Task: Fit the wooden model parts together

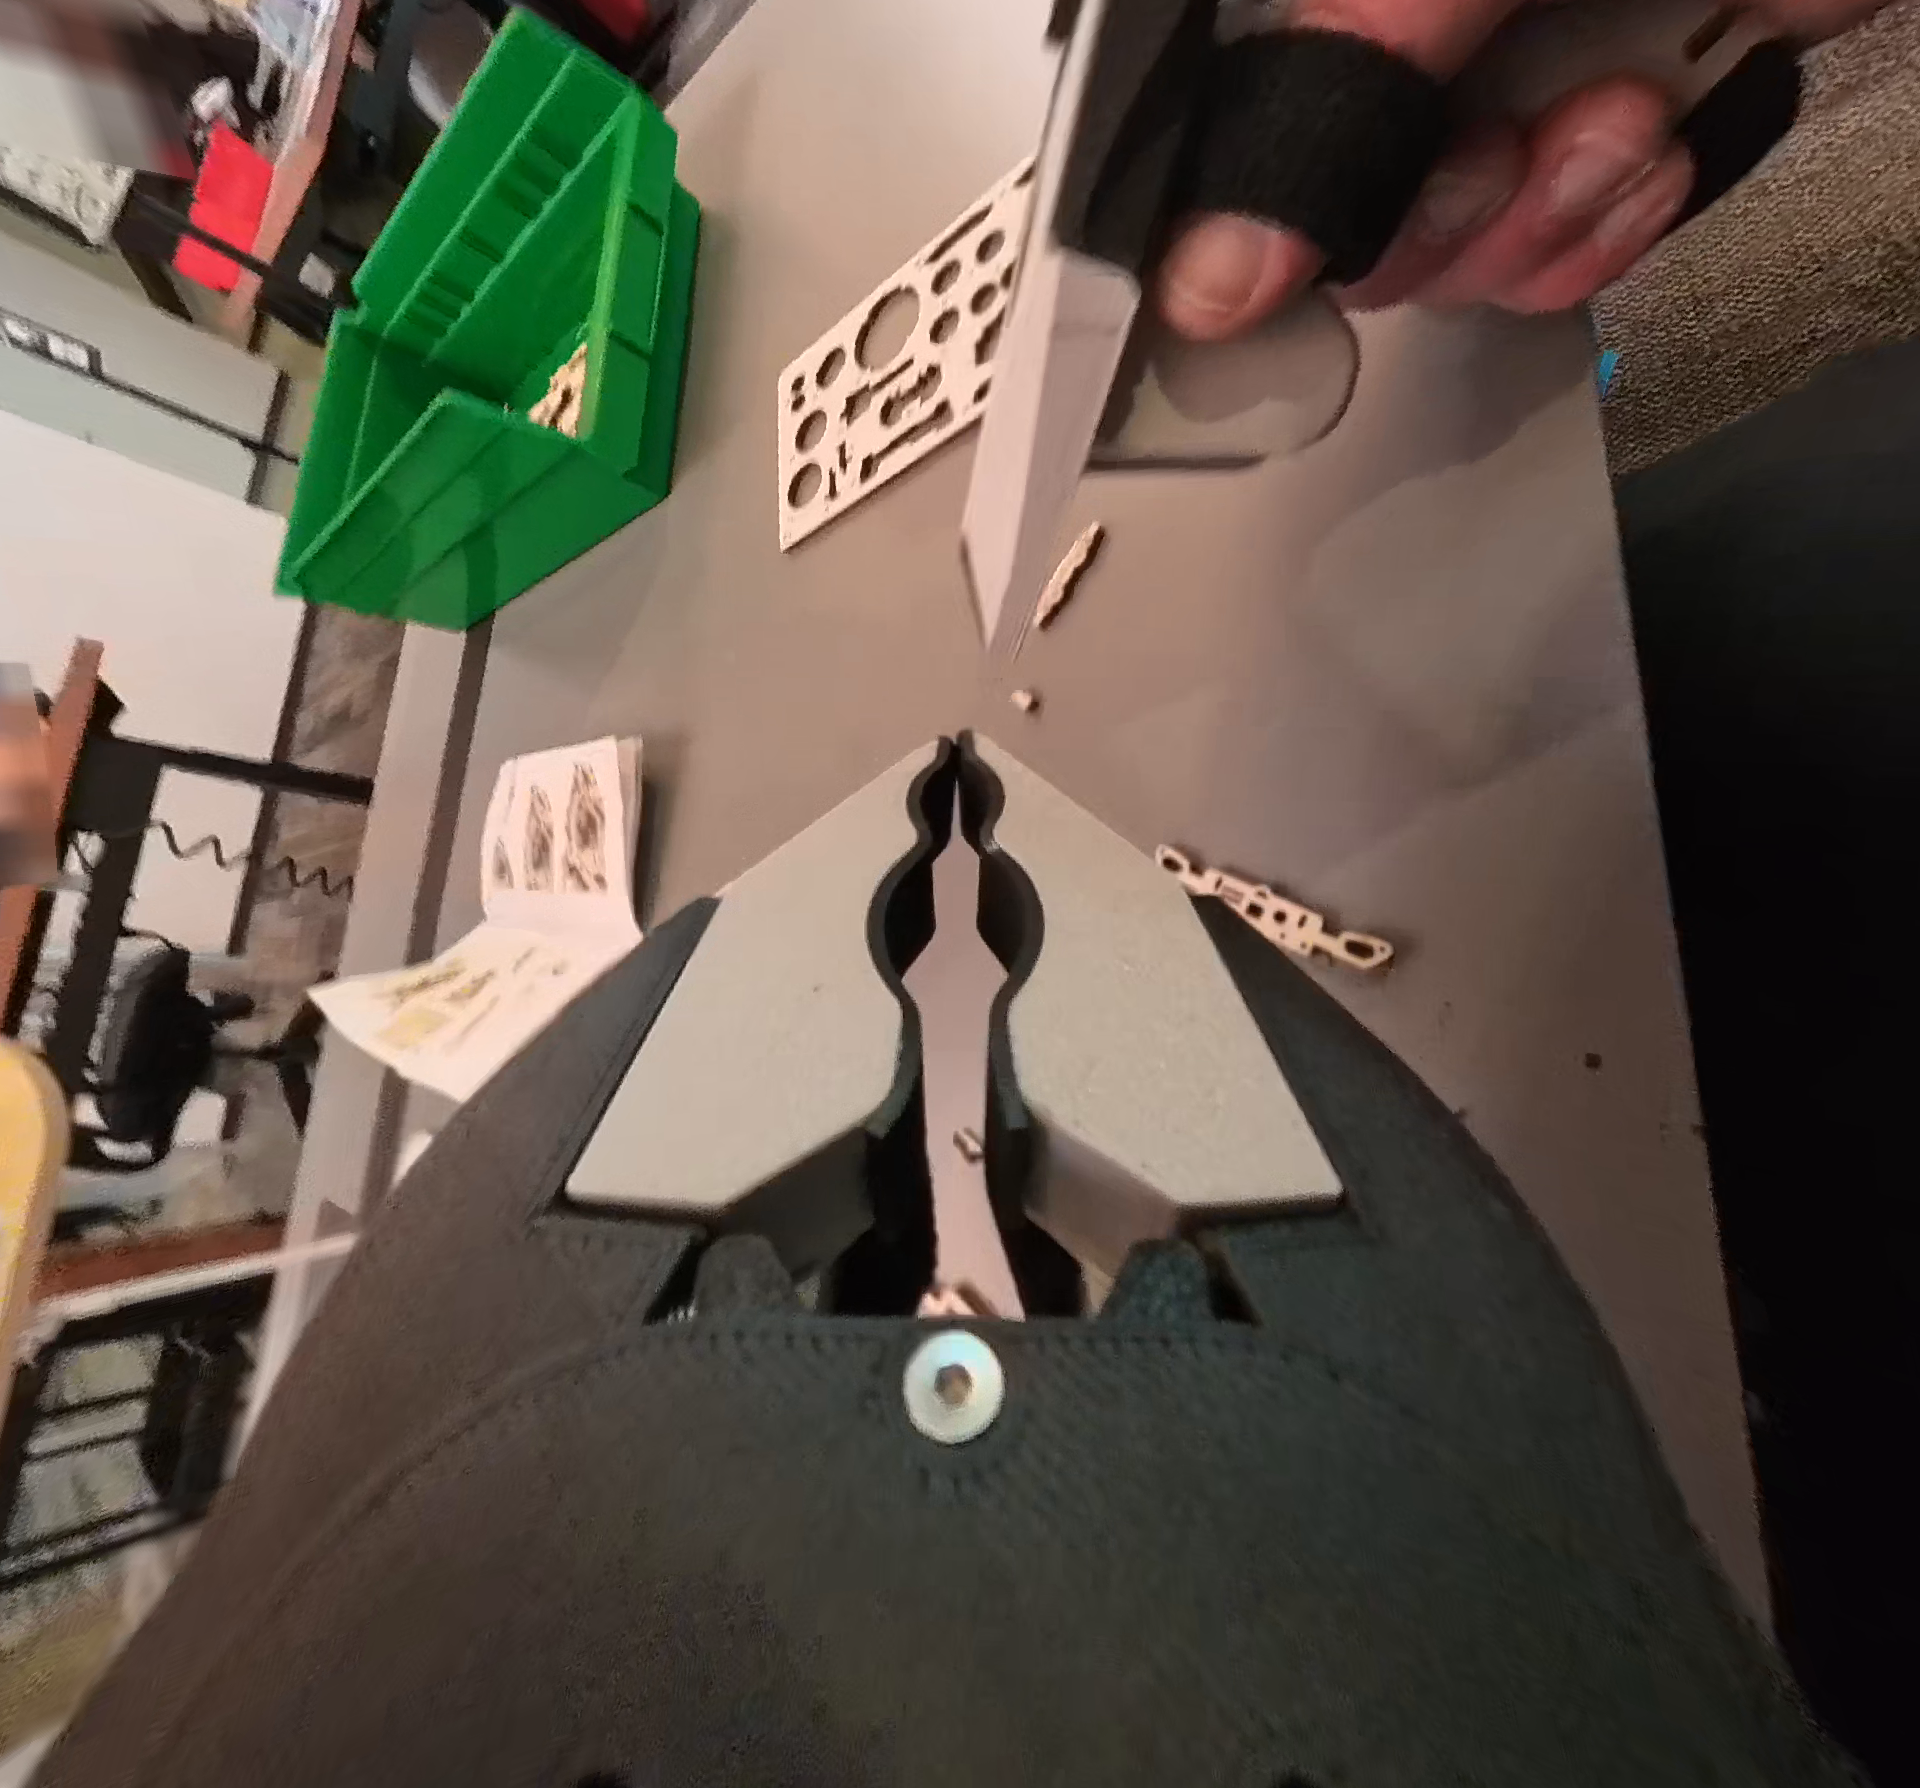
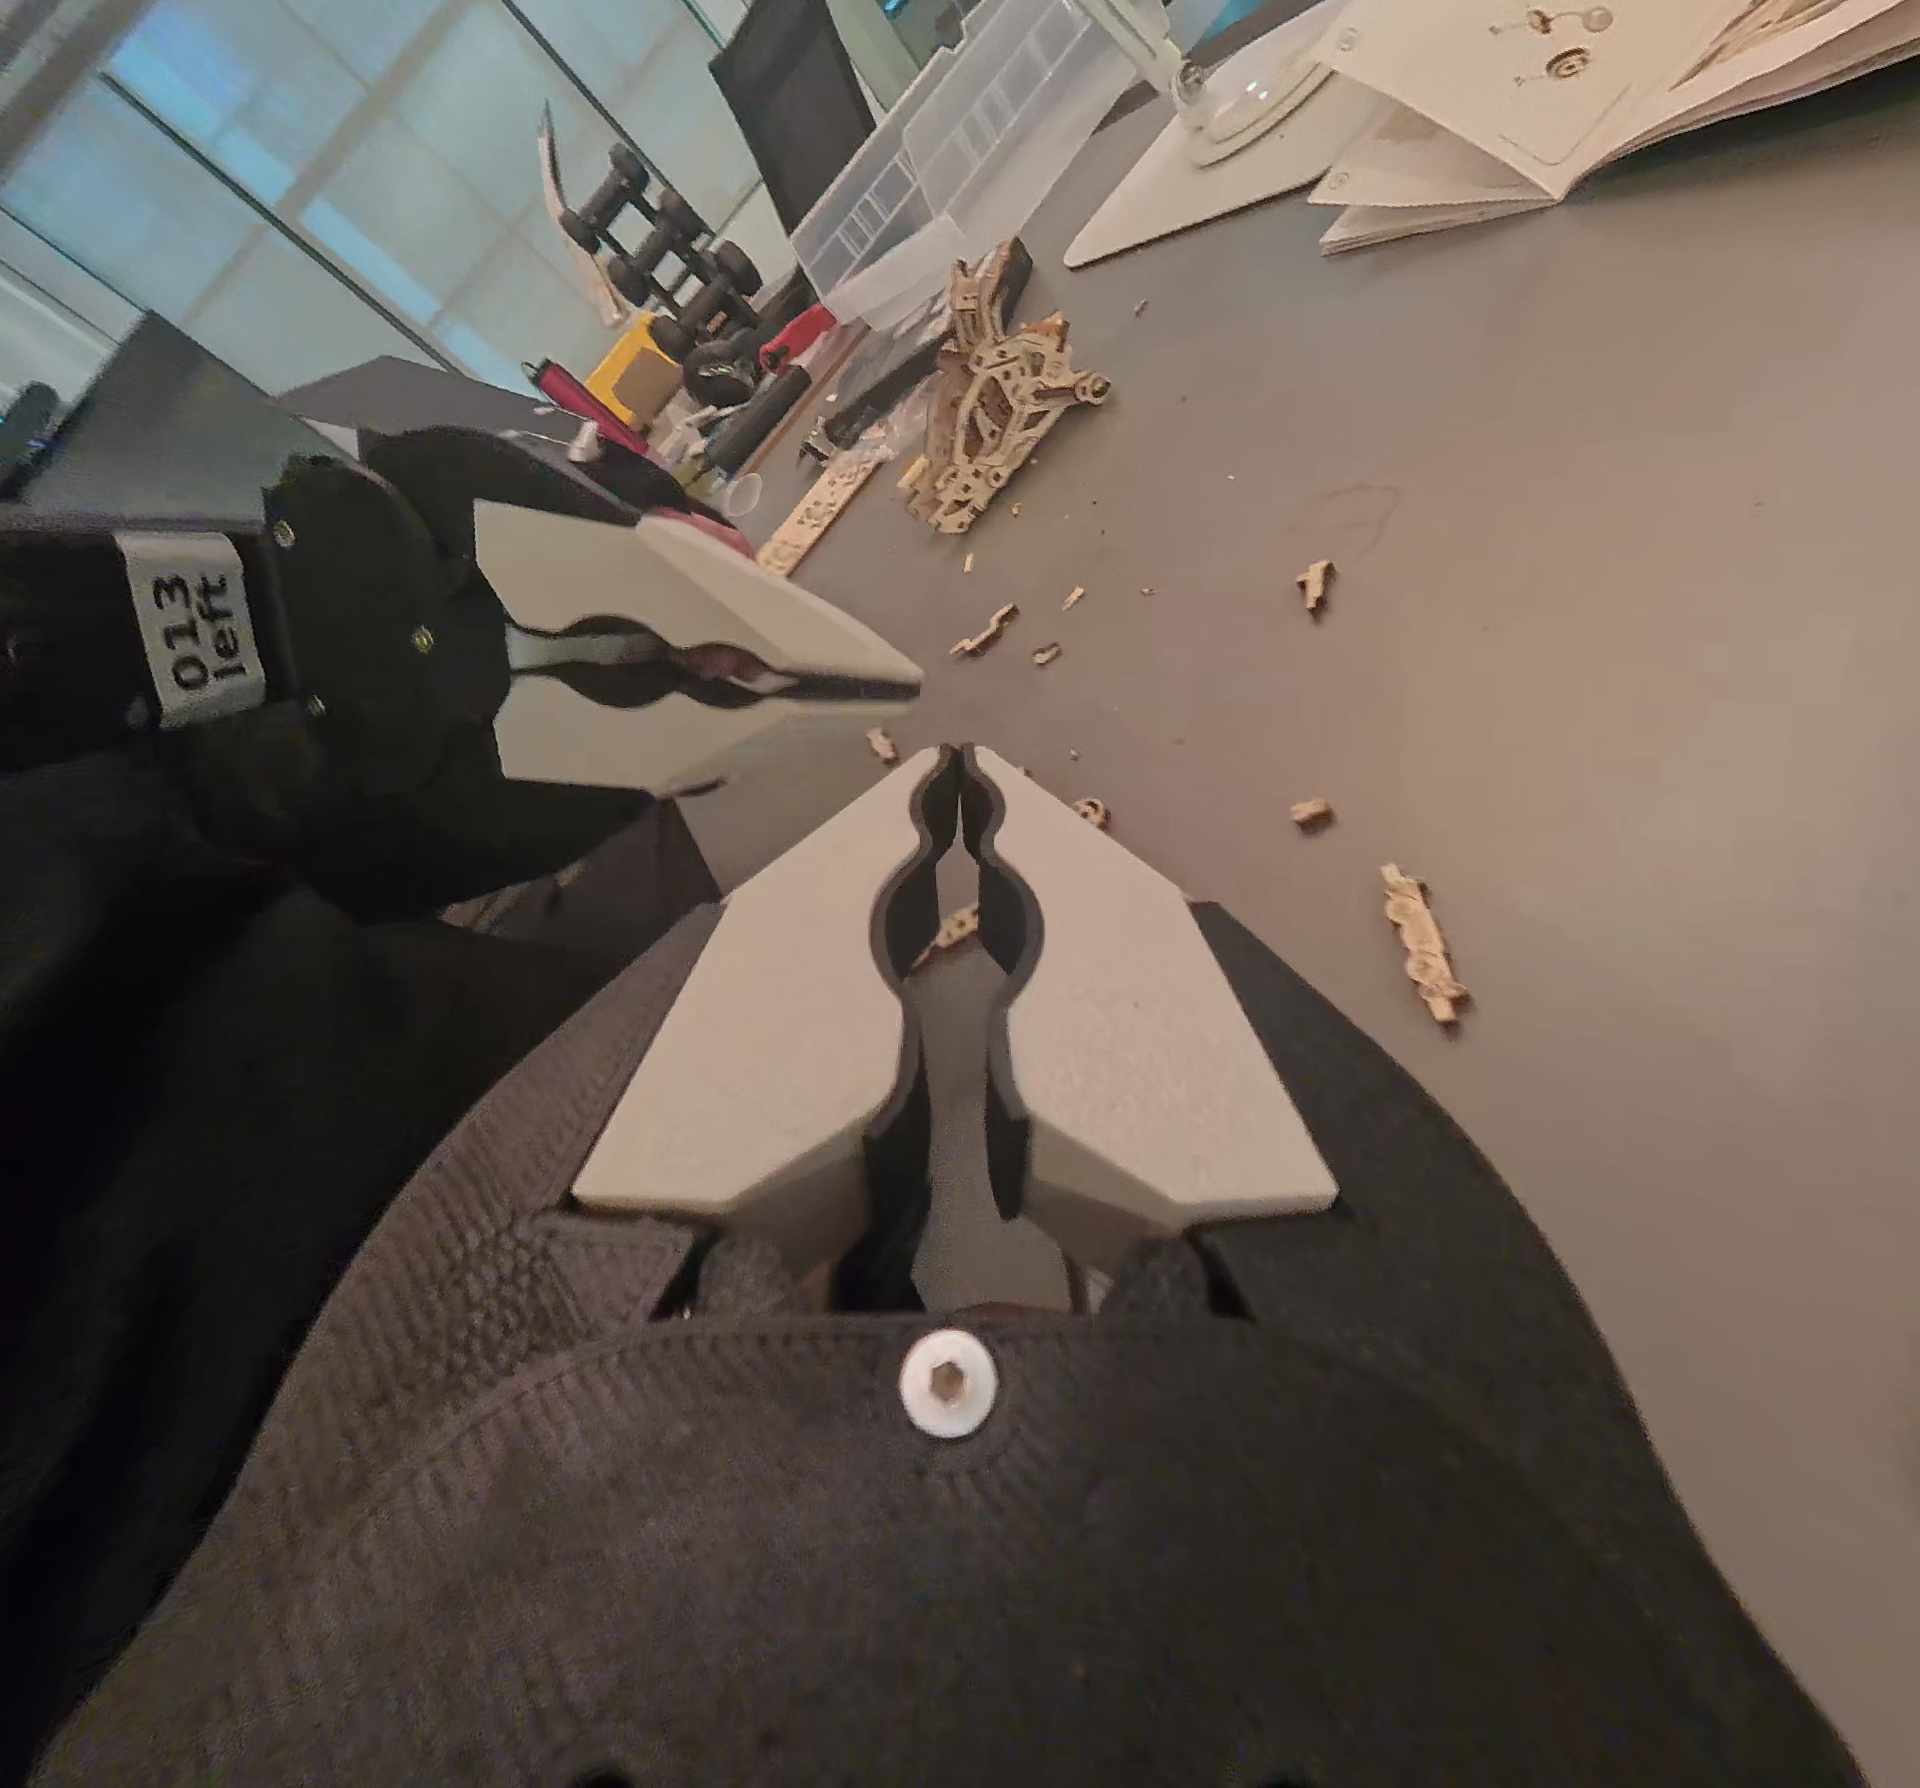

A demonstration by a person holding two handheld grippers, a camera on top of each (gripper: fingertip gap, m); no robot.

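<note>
My left gripper (image 1: 956, 746) is shut, and no part shows between its tips; it also shows in the right wrist view (image 2: 906, 686), shut. My right gripper (image 2: 961, 751) is shut, tips meeting, just above the grey table (image 2: 1558, 699). In the left wrist view it (image 1: 997, 637) points down, blurred, in a person's hand (image 1: 1455, 128). A tiny wooden piece (image 1: 1023, 699) lies on the table between the two tips. A small wooden part (image 1: 1070, 575) lies beside the right gripper. A half-built wooden model (image 2: 997, 419) stands farther off.
A green bin (image 1: 499, 336), a punched-out wooden sheet (image 1: 883, 388) and a booklet (image 1: 561, 845) lie to the left. A wooden strip (image 1: 1278, 912) and another (image 2: 1423, 943) lie near. Several wood scraps (image 2: 987, 632), an open booklet (image 2: 1558, 76) and a clear organiser (image 2: 935, 169) lie beyond. The tips of both grippers are at nearly the same place. The half-built wooden model (image 2: 997, 419) is about 25 centimetres from both grippers' fingertips.
</note>
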